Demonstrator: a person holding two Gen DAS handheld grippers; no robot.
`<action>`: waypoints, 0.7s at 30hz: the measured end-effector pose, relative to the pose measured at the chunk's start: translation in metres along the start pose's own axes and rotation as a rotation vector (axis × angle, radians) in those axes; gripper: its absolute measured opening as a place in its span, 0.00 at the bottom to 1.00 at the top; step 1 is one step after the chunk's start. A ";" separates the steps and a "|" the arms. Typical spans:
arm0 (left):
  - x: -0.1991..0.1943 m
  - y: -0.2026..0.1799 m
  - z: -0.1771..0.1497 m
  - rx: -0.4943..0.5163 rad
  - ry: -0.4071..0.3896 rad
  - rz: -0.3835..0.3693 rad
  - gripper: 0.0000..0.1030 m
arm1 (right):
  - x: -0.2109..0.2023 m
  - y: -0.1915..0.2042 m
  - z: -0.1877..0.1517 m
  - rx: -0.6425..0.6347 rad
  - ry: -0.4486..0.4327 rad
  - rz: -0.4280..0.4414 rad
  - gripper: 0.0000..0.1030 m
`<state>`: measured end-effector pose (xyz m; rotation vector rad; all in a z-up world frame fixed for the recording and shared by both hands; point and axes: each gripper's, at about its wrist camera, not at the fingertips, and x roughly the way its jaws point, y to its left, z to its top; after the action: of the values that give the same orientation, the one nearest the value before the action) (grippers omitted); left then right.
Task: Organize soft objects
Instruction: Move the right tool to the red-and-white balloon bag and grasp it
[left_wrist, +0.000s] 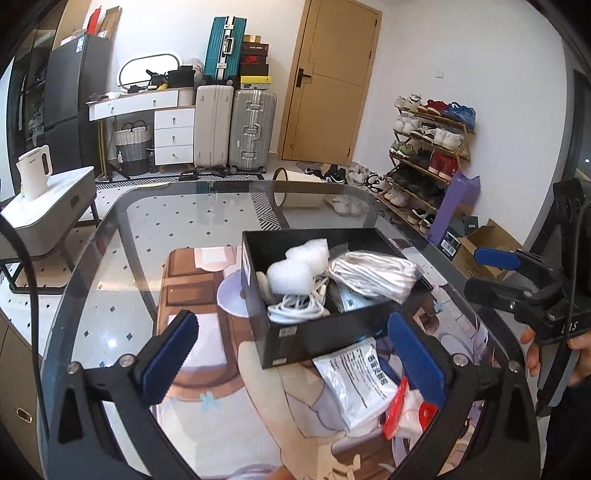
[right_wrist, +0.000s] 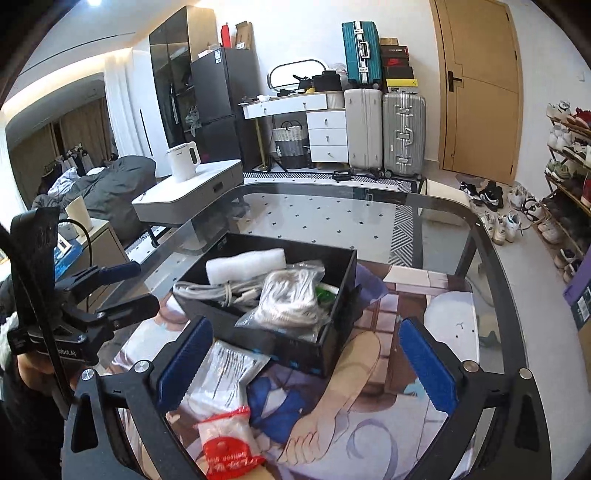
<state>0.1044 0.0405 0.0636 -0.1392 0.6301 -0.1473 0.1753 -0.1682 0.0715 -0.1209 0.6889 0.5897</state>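
Both my claws gape wide, gripping nothing. Left claw hovers over the glass surface; right claw likewise. Nearest me, a red-topped bag lies on the printed mat, touching a white pouch just behind it. Pouch's far end tucks against the black box. Inside the box: white cable at left, silvery bagged bundle at right, white foam farther back.

Red-labelled pouch (bottom cut off)
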 end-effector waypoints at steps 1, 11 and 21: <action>-0.002 -0.001 -0.002 0.003 0.001 0.007 1.00 | -0.002 0.001 -0.003 0.002 -0.001 0.007 0.99; -0.009 -0.002 -0.026 -0.014 -0.012 0.020 1.00 | -0.010 0.016 -0.035 -0.040 -0.001 0.094 0.99; -0.011 -0.006 -0.048 0.000 0.000 0.048 1.00 | 0.004 0.033 -0.062 -0.097 0.060 0.134 1.00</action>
<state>0.0671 0.0323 0.0326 -0.1241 0.6329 -0.1012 0.1249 -0.1570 0.0242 -0.1846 0.7307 0.7511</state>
